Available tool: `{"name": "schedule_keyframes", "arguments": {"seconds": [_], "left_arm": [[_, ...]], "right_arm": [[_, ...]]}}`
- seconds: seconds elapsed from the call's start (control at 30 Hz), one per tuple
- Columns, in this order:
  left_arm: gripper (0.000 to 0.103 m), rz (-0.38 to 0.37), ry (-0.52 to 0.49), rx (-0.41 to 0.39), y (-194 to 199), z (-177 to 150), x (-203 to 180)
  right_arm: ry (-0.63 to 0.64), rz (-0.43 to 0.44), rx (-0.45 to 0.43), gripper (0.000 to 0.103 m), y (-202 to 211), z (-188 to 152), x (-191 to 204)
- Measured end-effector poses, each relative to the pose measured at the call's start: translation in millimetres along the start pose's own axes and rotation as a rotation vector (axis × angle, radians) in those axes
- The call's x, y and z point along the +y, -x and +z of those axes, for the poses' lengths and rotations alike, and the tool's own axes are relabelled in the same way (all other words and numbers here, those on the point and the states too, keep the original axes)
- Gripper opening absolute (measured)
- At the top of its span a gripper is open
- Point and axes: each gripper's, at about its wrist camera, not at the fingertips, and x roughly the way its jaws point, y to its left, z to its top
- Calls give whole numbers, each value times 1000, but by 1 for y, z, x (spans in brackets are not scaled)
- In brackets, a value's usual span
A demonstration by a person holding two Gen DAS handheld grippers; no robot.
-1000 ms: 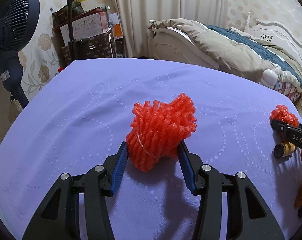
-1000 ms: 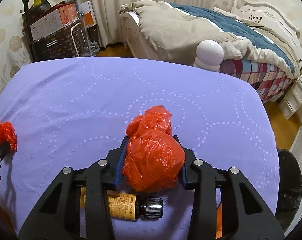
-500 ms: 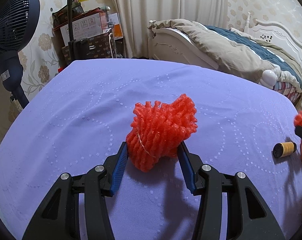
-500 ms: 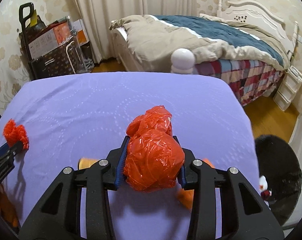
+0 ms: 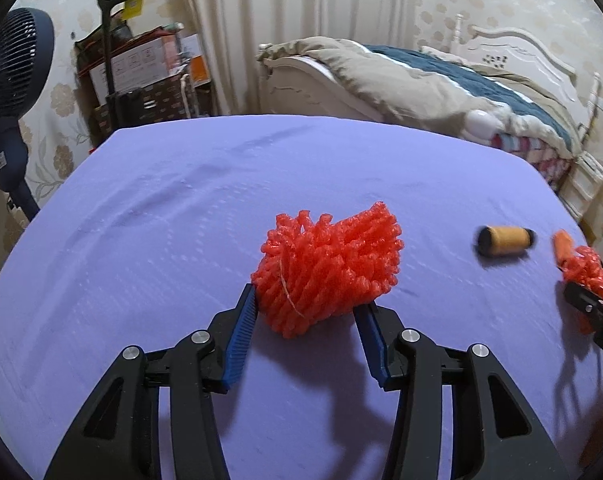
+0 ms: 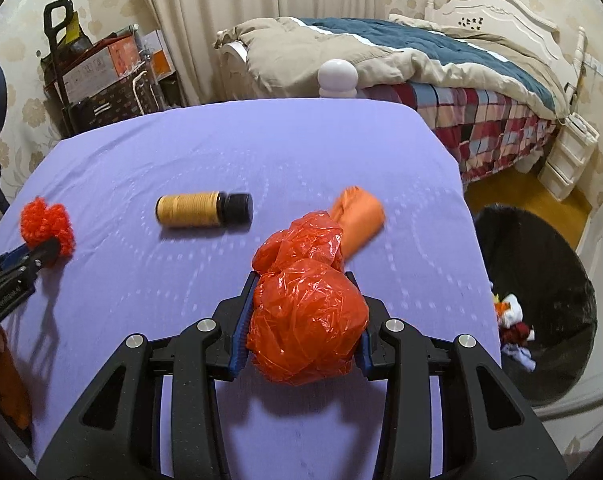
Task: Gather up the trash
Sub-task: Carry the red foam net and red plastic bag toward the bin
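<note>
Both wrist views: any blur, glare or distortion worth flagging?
Left wrist: the bottle and the background bed are motion-smeared, while the foam net stays sharp; fisheye bends the table edge. Right wrist: glare streaks on the plastic bag, slight smear on the orange piece, dark bin underlit. Soft shadows under both grippers.

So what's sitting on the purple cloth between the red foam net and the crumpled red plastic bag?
The small brown bottle with a black cap lies on its side between the foam net and the plastic bag, clearest in the right wrist view.
</note>
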Motion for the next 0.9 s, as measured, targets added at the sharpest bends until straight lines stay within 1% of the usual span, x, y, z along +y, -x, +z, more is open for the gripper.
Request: {"name": "schedule_keyframes", "arguments": {"seconds": [0.07, 0.17, 0.53, 0.73, 0.9], "left_arm": [[48, -24, -3, 2, 4, -4, -7], [48, -38, -33, -2, 10, -10, -21], [47, -110, -90, -22, 27, -21, -61], [47, -171, -128, -34, 37, -21, -90], [47, -229, -185, -55, 45, -17, -125]], "right_arm": [[-1, -2, -14, 39, 10, -6, -2], [-7, -2, -26, 39, 20, -13, -7], [-71, -22, -63, 39, 47, -26, -40], [-96, -71, -96, 39, 60, -28, -61], [-125, -148, -123, 39, 68, -29, -89]]}}
